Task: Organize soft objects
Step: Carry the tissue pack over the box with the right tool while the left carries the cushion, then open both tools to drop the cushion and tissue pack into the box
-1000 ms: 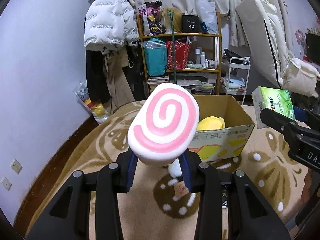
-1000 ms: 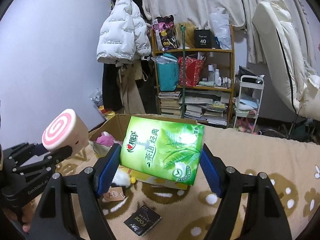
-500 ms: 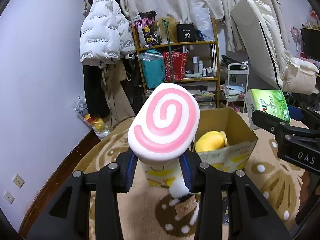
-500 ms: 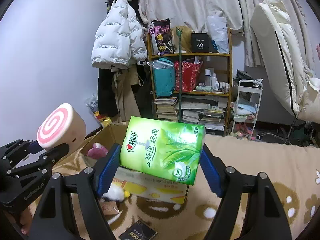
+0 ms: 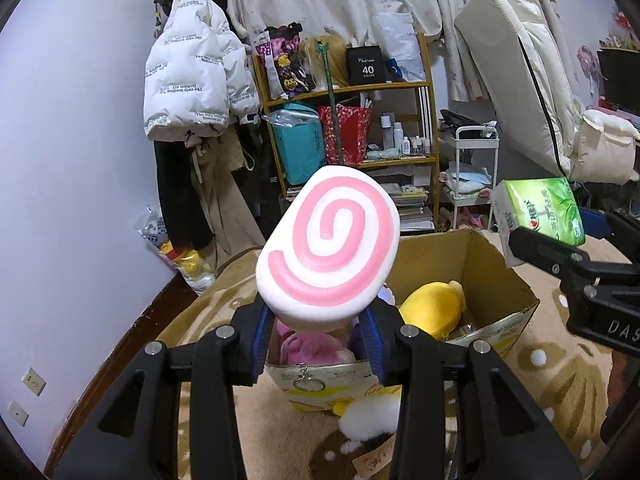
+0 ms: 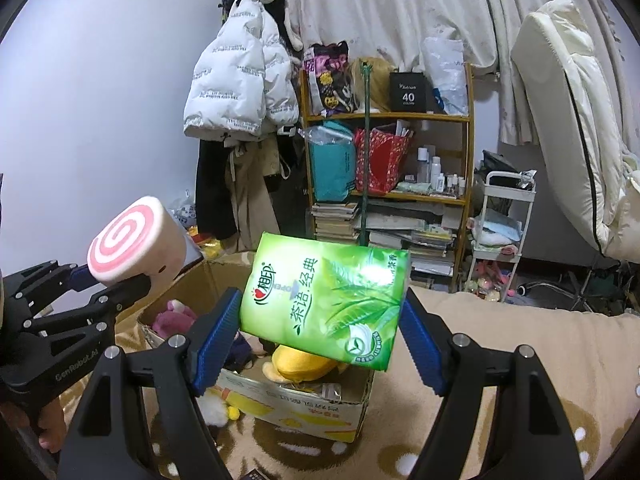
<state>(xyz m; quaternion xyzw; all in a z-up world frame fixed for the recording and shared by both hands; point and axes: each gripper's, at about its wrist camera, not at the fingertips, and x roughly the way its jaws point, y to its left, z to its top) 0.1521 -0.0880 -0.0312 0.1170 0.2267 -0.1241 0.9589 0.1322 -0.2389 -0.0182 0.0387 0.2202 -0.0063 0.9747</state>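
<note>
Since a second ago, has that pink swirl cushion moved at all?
Yes. Held by the left gripper, the swirl cushion has come forward toward the cardboard box, whose near edge is now beneath it, where carpet showed earlier.

Left hand-held gripper (image 5: pixel 316 332) clamped narrow, right hand-held gripper (image 6: pixel 316 336) wider (both loaded).

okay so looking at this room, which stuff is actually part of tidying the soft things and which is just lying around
Part of the job:
- swirl cushion, in the left hand-held gripper
- tissue pack, in the right hand-held gripper
- cardboard box
- yellow plush and pink plush inside it

Just lying about:
- white jacket
- shelf
- white trolley
</note>
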